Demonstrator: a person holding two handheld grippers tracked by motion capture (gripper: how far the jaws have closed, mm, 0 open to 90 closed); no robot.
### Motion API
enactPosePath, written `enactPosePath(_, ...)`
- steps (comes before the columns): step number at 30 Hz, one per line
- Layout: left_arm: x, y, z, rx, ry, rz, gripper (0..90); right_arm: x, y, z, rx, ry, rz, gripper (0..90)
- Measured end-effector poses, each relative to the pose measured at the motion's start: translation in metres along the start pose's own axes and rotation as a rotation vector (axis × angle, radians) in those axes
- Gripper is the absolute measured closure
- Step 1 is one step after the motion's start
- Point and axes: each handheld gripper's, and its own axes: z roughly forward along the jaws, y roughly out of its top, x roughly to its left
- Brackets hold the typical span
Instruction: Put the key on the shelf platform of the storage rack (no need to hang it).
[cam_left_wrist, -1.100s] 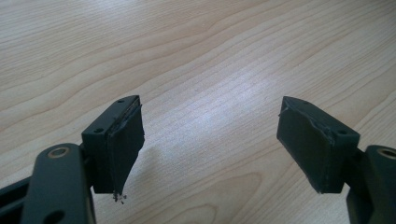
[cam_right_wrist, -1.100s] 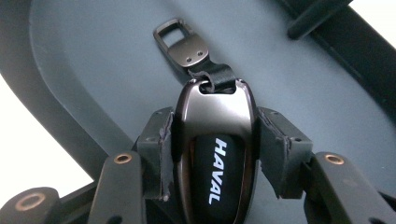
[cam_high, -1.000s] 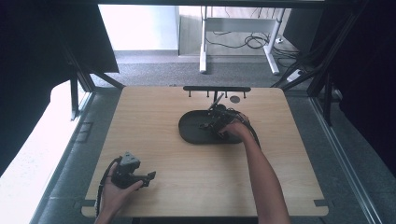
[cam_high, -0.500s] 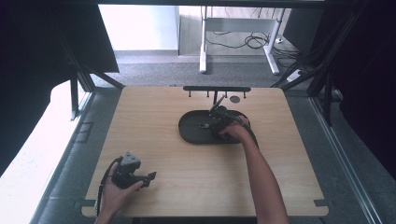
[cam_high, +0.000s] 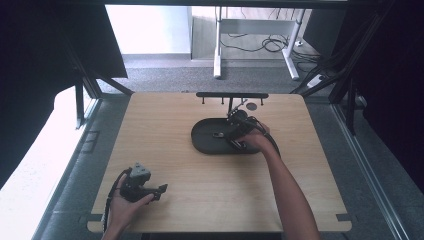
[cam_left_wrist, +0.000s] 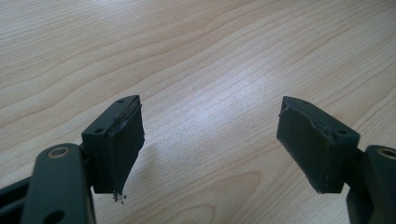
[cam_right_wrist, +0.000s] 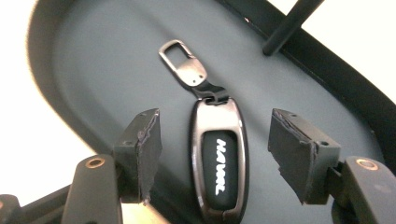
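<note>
One key fob (cam_right_wrist: 218, 164) lay flat in the single dark oval tray (cam_right_wrist: 93, 70), between the right gripper (cam_right_wrist: 215, 161)'s two jaws, which had just been opening and stood clear of it on both sides. The left gripper (cam_left_wrist: 210, 149) rested over bare table (cam_left_wrist: 210, 56), its two jaws spread wide with nothing between them

A dark, polished metal key fob (cam_right_wrist: 218, 165) with a glossy black inset and a brushed metal clip loop lies in a smooth, matt dark grey oval tray (cam_right_wrist: 107, 60). The tray sits on a pale wood-grain table (cam_high: 170, 125) with a soft satin sheen. The right gripper (cam_right_wrist: 217, 156) and the left gripper (cam_left_wrist: 210, 142) show matt black plastic jaws faced with worn, rough-edged rubbery pads (cam_right_wrist: 147, 149).
</note>
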Motion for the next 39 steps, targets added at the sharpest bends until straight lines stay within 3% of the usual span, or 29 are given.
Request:
enactPosePath(13, -0.002, 0.000, 0.001, 0.005, 0.009, 0.009, 23.2, 0.014, -0.038, -0.049, -0.111, 0.071, -0.013, 39.9)
enactPosePath(17, -0.003, 0.000, 0.002, 0.008, 0.010, 0.012, 23.2, 0.019, -0.062, -0.063, -0.145, 0.098, -0.012, 40.3)
enactPosePath(28, -0.004, 0.000, 0.002, 0.014, 0.013, 0.017, 23.2, 0.028, -0.111, -0.076, -0.202, 0.131, -0.007, 40.3)
enactPosePath(33, -0.005, 0.000, 0.003, 0.015, 0.014, 0.012, 23.2, 0.033, -0.148, -0.079, -0.213, 0.130, 0.008, 40.3)
enactPosePath(39, -0.007, 0.000, 0.004, 0.019, 0.014, 0.018, 23.2, 0.038, -0.178, -0.080, -0.237, 0.137, 0.036, 40.7)
